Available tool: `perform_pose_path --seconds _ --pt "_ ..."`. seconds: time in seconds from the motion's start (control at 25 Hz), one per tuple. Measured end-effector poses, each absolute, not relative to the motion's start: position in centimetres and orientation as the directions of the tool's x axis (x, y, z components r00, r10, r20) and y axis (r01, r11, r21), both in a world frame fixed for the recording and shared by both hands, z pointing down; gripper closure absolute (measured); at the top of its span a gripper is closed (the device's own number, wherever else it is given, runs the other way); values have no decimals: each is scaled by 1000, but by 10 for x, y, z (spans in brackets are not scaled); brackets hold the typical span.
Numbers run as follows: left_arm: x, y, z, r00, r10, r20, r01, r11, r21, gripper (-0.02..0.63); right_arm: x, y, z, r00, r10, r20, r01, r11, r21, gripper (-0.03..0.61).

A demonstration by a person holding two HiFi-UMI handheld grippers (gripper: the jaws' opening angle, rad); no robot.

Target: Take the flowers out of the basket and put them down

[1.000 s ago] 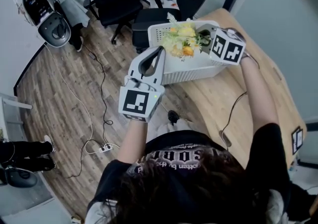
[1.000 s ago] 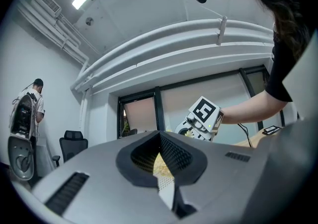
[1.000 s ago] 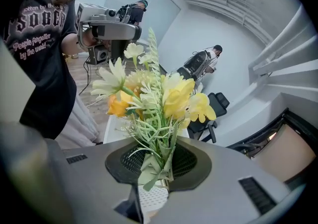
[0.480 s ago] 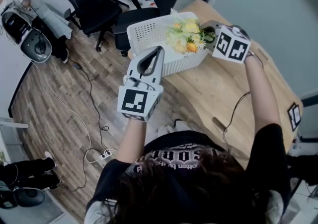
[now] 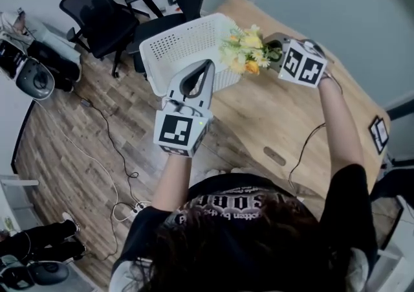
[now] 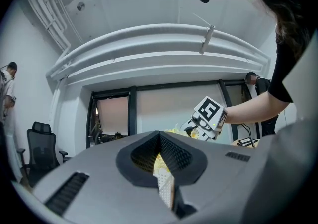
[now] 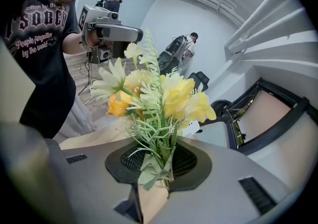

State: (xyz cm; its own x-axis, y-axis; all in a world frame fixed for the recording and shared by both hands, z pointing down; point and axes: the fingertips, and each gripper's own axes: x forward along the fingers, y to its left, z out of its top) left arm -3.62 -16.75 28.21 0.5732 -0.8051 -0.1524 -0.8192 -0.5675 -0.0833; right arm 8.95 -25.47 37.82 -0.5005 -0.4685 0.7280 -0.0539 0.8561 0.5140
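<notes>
Nearest to the person, the left gripper (image 5: 202, 70) has its jaws closed on the white wall of the basket (image 5: 178, 41); it should hold the basket steady and not tip it. A little farther, the right gripper (image 5: 273, 53) is clamped on the green stems of the flowers (image 5: 246, 51), which hang at the basket's right edge, above the table (image 5: 284, 122). To do this step well, I think the right hand should carry the flowers sideways over bare wood, lower them until they rest, and only then open.
</notes>
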Motion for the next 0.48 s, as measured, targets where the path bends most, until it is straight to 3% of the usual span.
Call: perform_pose_path --seconds 0.48 --pt "35 -165 293 598 -791 -127 -801 -592 -85 615 166 -237 444 -490 -421 763 -107 898 427 459"
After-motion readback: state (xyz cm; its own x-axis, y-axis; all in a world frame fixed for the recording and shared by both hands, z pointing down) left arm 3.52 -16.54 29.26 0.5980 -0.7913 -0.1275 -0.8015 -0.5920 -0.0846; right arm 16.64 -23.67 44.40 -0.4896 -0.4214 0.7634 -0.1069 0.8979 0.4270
